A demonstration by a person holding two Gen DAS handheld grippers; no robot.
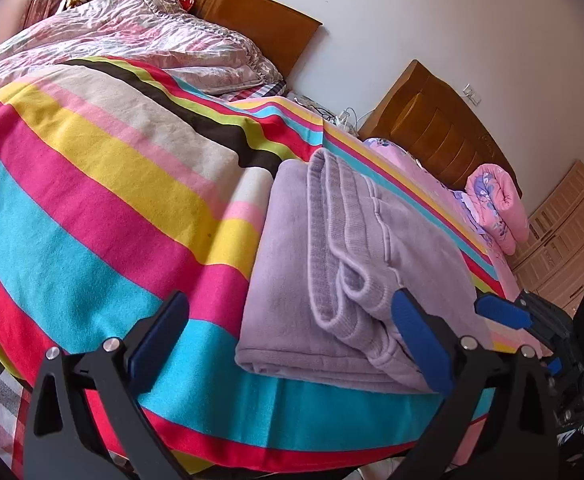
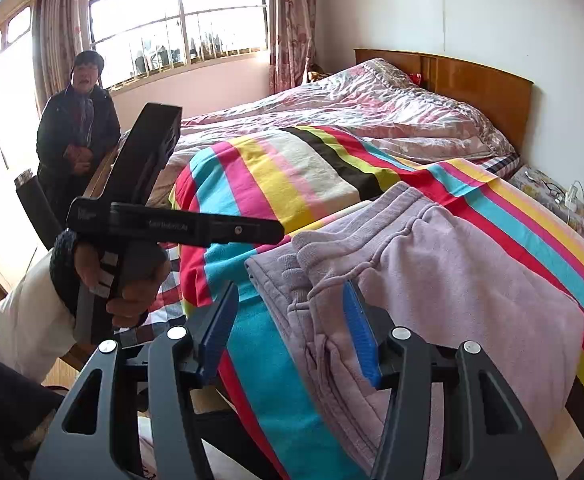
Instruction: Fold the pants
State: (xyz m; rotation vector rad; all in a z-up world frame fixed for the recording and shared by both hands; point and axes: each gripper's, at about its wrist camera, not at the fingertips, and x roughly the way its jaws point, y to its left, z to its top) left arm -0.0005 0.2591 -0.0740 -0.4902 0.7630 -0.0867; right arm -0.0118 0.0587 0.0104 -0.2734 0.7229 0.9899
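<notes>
Left gripper: blue-padded jaws spread wide, gripping nothing, over the multicoloured striped blanket. Folded lilac fleece pants lie on that blanket near the bed's edge. Right gripper: jaws wide apart, empty, at the pants' cuffs.

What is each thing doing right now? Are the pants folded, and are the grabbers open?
Pants: folded, lying on the striped blanket.
Left gripper: open, holding nothing.
Right gripper: open, holding nothing.
Pink quilt: rolled up.
Curtains: pulled aside, window uncovered.
</notes>
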